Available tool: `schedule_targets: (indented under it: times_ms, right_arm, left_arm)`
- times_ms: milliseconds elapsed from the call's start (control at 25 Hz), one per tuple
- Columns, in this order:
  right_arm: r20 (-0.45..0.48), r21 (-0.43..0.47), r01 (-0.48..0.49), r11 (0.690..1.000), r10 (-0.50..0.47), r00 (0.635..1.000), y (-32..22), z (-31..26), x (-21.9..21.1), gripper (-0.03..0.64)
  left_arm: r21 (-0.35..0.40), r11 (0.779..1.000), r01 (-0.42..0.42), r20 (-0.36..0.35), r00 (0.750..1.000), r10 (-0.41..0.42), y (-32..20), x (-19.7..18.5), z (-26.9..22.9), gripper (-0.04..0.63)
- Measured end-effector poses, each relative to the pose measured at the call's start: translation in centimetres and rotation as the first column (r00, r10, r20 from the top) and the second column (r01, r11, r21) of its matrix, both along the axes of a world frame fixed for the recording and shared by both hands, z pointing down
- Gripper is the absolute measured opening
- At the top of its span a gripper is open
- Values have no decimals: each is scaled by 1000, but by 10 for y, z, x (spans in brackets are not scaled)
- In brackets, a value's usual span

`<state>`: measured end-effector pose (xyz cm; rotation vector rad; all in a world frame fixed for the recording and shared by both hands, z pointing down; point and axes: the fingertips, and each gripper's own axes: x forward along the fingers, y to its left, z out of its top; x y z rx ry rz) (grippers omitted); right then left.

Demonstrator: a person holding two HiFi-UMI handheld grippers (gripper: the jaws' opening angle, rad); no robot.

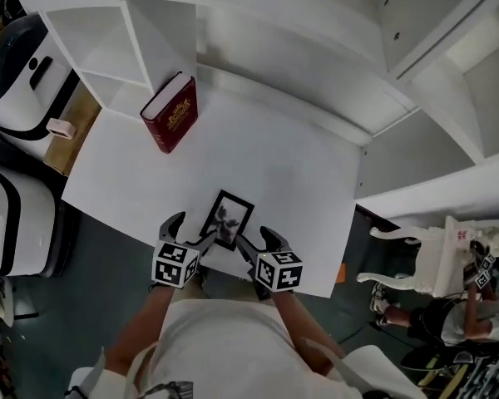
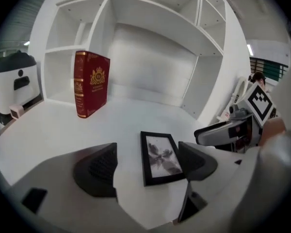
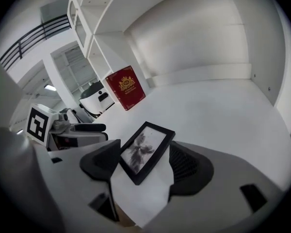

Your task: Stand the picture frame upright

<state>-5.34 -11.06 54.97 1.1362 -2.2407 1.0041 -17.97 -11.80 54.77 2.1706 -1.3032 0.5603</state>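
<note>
Red book (image 1: 170,112) upright, shelves (image 1: 108,32) behind — frame (image 1: 227,220) flat

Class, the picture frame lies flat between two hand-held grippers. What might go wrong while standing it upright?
1. The black rectangular picture frame lies flat near the front edge of the white table; a push might slide it off.
2. The left hand-held gripper and right hand-held gripper crowd one end and might collide.
3. Its low edges offer little grip; it may slip.
</note>
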Motion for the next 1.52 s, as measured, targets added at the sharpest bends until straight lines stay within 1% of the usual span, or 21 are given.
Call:
schedule_targets:
  times_ms: [40,120,200,280,400,520,640,760,880,1040,1080,1120,1160,1200,1280,1400,1520]
  right_arm:
    - [-12,-14,-26,1000,26,1000,-4,9,-5,322]
    - [-50,-35,-70,997,68,996,-11,24,-10,320]
    - [-94,-46,-113,993,109,990,-17,35,-10,299]
    - [-119,-64,-158,985,150,982,-17,44,-8,285]
    - [-152,-93,-205,974,190,970,-16,53,-6,270]
    - [-171,-118,-231,966,210,963,-15,62,-6,248]
    - [-180,-122,-234,964,211,961,-16,68,-8,221]
    - [-192,-129,-229,965,202,960,-18,74,-11,198]
    - [-187,-156,-238,959,208,960,-19,77,-13,193]
    - [-204,-156,-234,960,201,958,-20,77,-14,183]
    - [-206,-153,-226,962,193,959,-21,77,-16,181]
    - [-208,-151,-220,964,186,960,-22,77,-18,158]
    - [-208,-151,-216,965,182,961,-23,77,-19,158]
    - [-206,-151,-213,965,180,962,-24,77,-19,158]
    - [-190,-158,-209,965,178,965,-25,77,-19,153]
    - [-165,-162,-212,964,186,969,-25,76,-17,137]
    - [-172,-154,-230,961,203,964,-25,75,-14,130]
  left_arm:
    - [-23,1000,-20,-6,1000,20,-5,-3,8,377]
    - [-60,996,-58,-16,998,58,-18,-6,20,307]
    - [-90,990,-107,-19,994,106,-30,-4,30,276]
    - [-120,979,-163,-19,987,162,-36,4,38,238]
    - [-165,959,-231,-3,972,234,-40,15,50,229]
    - [-202,943,-263,8,963,271,-42,20,59,218]
    - [-229,930,-288,25,953,301,-39,24,65,215]
    - [-248,926,-286,51,950,307,-41,24,72,199]
    - [-262,923,-283,74,947,312,-39,26,76,192]
    - [-260,929,-263,84,952,294,-40,25,77,190]
    - [-260,929,-263,81,953,292,-39,26,76,190]
    - [-262,928,-264,71,954,292,-38,27,76,187]
    - [-268,927,-264,56,956,289,-37,29,76,129]
    - [-274,926,-261,43,958,283,-37,31,76,117]
    - [-287,923,-256,26,961,275,-37,30,77,117]
    - [-312,914,-261,16,960,279,-38,29,77,107]
    - [-319,910,-267,3,959,282,-39,31,76,100]
